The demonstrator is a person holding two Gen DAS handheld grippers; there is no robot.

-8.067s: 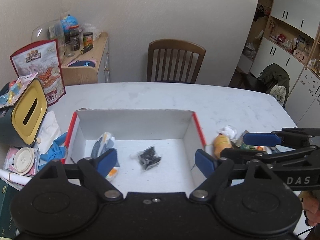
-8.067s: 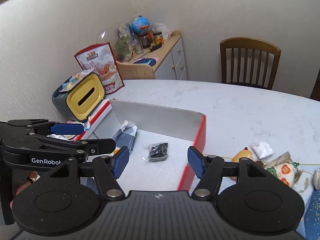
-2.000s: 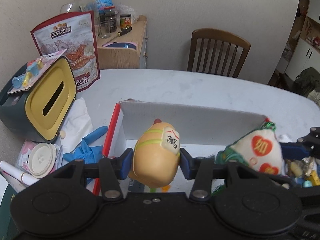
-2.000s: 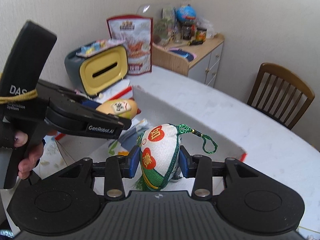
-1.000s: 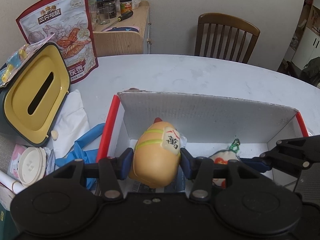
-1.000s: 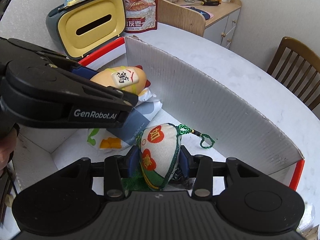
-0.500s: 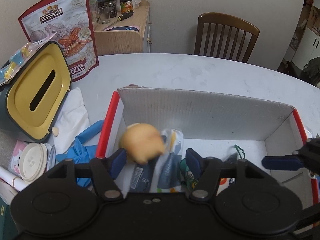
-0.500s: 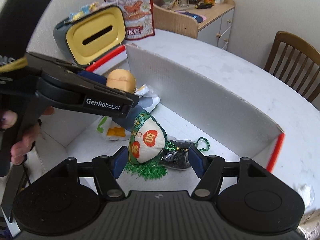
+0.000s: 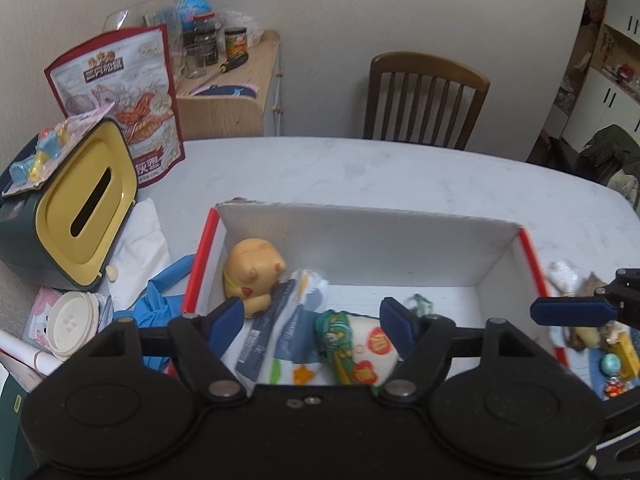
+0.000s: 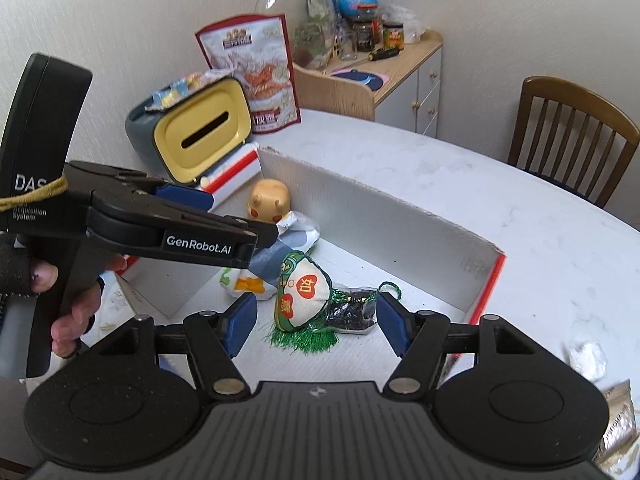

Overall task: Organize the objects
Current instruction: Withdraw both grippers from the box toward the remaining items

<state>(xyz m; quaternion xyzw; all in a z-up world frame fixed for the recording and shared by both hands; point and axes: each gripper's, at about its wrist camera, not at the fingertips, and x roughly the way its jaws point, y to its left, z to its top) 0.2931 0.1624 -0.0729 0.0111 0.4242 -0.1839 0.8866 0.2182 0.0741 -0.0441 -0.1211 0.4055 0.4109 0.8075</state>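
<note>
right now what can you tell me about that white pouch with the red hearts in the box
The pouch is a plump, stuffed white fabric sachet with green trim, red heart patches bearing yellow characters, and a green tassel fringe at its lower end. A green cord loop trails from its other end. It lies on its side on the floor of the cardboard box, leaning on a dark clear-wrapped packet and touching a flat snack packet. Nothing grips it; the right gripper is open above it.
</note>
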